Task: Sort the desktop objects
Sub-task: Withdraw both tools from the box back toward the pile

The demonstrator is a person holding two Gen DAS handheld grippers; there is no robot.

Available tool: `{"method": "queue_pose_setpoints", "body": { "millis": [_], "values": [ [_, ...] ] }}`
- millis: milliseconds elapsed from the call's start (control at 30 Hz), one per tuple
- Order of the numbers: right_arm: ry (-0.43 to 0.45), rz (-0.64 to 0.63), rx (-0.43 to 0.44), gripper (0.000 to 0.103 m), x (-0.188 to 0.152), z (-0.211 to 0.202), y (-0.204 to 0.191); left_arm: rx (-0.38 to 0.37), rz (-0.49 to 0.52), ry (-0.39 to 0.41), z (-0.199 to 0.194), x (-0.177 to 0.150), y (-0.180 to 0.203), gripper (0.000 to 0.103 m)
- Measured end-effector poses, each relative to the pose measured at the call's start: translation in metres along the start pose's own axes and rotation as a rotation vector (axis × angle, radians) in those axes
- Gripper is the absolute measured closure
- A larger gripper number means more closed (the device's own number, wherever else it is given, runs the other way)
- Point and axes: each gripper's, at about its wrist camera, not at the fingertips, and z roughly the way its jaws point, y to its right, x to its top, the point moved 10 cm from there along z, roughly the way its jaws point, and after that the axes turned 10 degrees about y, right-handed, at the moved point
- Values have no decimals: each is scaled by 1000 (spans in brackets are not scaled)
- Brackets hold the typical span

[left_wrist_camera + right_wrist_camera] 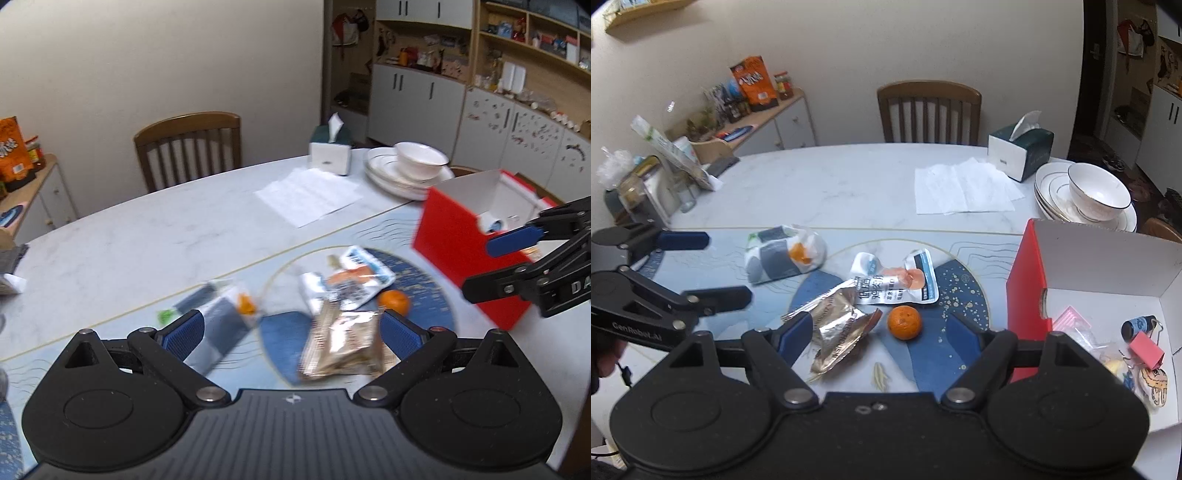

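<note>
Box [1027,280] already has a few bits in it; the tangerine [904,322] and wrappers [842,328] sit ahead of both grippers' spread, empty fingers [798,334].

tissue box [1021,151] | stacked plates [1049,192], bowl [1097,192] | paper sheets [964,188] | wooden chair [929,110], possibly empty

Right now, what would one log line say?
left fingers: open, empty | right fingers: open, empty | small orange tangerine: on table | red cardboard box: partly filled
</note>
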Motion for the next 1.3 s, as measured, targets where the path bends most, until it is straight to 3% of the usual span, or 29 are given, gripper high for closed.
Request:
{"method": "queue_pose_setpoints", "body": {
  "millis": [333, 933, 1300],
  "values": [
    [-62, 4, -53, 24, -11, 37, 8, 22, 116, -32, 35, -19, -41, 1],
    [-146, 71, -133, 24, -21, 87, 28, -114, 272, -137, 116, -36, -60, 1],
    [-180, 123, -179, 27, -31, 107, 38, -140, 207, -188, 137, -48, -73, 1]
  ]
}}
